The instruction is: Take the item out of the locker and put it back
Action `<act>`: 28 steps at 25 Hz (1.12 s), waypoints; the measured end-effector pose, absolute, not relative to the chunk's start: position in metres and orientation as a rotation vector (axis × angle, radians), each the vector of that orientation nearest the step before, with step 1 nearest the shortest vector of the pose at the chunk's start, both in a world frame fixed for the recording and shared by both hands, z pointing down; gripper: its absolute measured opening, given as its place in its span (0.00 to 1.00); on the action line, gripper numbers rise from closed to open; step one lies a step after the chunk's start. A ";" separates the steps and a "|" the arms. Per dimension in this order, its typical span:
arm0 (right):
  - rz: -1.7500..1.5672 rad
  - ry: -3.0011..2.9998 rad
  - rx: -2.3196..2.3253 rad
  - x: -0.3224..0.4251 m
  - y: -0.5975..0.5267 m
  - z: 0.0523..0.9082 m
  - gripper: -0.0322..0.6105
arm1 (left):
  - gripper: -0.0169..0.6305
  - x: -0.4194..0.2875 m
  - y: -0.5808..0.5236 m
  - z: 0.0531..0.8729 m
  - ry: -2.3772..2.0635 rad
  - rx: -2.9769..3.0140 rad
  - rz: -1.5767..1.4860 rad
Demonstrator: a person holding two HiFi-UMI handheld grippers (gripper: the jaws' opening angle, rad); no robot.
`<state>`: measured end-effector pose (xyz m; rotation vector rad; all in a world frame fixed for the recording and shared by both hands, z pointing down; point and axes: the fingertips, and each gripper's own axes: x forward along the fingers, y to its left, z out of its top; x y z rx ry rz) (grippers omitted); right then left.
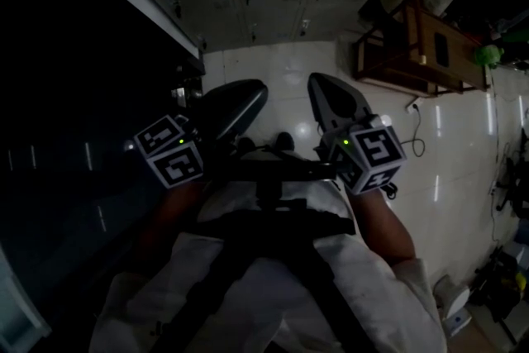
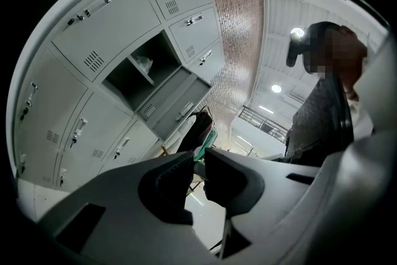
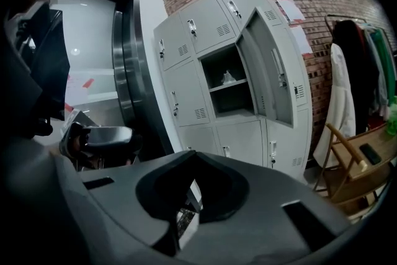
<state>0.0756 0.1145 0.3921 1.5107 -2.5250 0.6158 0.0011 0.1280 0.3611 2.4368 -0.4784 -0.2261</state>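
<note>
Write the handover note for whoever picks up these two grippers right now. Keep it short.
Left gripper: jaws together, nothing in them, aimed up at the lockers from a distance.
Right gripper: jaws together, nothing in them, also well back from the lockers.
Item: a small pale thing on the shelf in the upper part of the open locker. The locker's door is swung wide.
Done: the door is open. Whether the item has already been out and back cannot be told.
Left: if it has not, step up, take the item out and set it back on the shelf.
</note>
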 end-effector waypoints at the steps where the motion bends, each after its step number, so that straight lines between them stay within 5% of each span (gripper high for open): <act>1: 0.618 -2.525 1.508 0.075 0.115 0.393 0.05 | 0.10 0.002 0.127 0.361 -0.485 2.440 -0.224; 28: 0.589 -2.517 1.484 0.056 0.108 0.399 0.05 | 0.10 -0.006 0.120 0.366 -0.458 2.436 -0.221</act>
